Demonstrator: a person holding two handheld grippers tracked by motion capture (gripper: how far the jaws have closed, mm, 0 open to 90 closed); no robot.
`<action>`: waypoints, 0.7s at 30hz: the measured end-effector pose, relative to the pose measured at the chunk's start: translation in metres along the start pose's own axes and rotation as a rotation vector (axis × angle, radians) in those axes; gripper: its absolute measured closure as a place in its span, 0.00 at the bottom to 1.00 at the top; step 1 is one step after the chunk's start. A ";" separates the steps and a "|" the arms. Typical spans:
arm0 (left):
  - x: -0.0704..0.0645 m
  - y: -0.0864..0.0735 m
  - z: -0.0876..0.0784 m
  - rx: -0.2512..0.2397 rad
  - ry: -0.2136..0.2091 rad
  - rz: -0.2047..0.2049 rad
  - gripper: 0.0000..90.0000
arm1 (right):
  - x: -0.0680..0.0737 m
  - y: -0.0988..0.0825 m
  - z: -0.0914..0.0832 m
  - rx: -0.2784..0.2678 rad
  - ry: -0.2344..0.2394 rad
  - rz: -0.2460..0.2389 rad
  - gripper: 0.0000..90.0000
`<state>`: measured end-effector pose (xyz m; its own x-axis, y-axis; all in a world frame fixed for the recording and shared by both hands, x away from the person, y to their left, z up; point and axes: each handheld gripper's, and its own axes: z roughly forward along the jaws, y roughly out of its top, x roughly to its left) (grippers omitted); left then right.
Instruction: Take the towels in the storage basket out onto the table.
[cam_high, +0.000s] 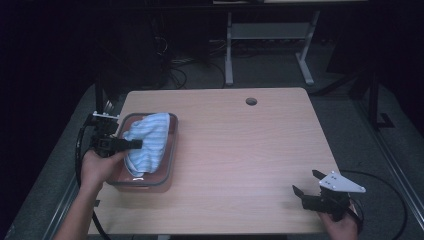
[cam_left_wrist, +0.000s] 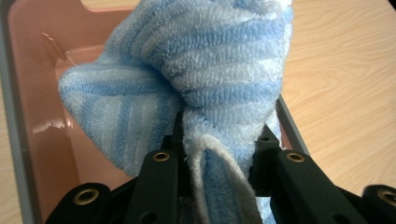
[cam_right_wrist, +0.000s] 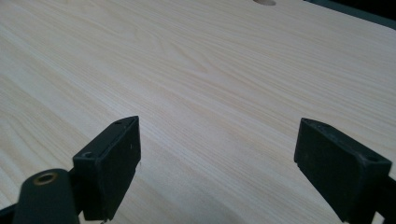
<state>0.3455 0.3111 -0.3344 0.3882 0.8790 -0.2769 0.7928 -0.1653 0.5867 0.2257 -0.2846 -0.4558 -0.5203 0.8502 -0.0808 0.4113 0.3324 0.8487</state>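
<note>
- Blue-and-white striped terry is what I am gripping on the left: the towel (cam_left_wrist: 196, 70) is bunching between the jaws of my left tongs (cam_left_wrist: 219, 154), which are closing on a fold of it.
- In the high view I am seeing the left tongs (cam_high: 131, 144) reaching in from the left side of the surface (cam_high: 240, 150), with the towel (cam_high: 147, 137) draping across the bin (cam_high: 170, 165).
- The bin is sitting near the left edge of the surface; it is pink inside with a grey rim, and its pink wall (cam_left_wrist: 42, 93) is showing behind the towel in the left gripper view.
- Part of the towel is lying inside the bin and part is rising above the rim where I am pinching it.
- My left hand (cam_high: 100, 167) is wrapping the handle just beside the bin's near left corner.
- My right tongs (cam_high: 306, 184) are sitting at the near right corner of the surface, well apart from the bin.
- In the right gripper view the right tongs (cam_right_wrist: 217, 163) are standing wide open, holding nothing, with bare pale wood grain showing between the jaws.
- A round hole (cam_high: 251, 101) is sitting in the surface near its far edge.
</note>
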 end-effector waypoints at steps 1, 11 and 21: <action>0.001 0.001 -0.002 -0.002 -0.002 -0.001 0.78 | 0.000 0.000 0.000 0.000 0.001 0.000 0.16; -0.001 0.008 -0.018 -0.046 -0.010 -0.006 0.78 | 0.000 0.001 0.000 0.000 0.001 -0.007 0.16; -0.017 0.020 -0.024 -0.060 -0.032 0.026 0.77 | -0.001 0.001 0.000 -0.005 -0.001 -0.009 0.16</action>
<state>0.3434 0.3037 -0.2992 0.4241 0.8597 -0.2847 0.7532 -0.1603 0.6380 0.2265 -0.2855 -0.4548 -0.5230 0.8477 -0.0888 0.4029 0.3377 0.8507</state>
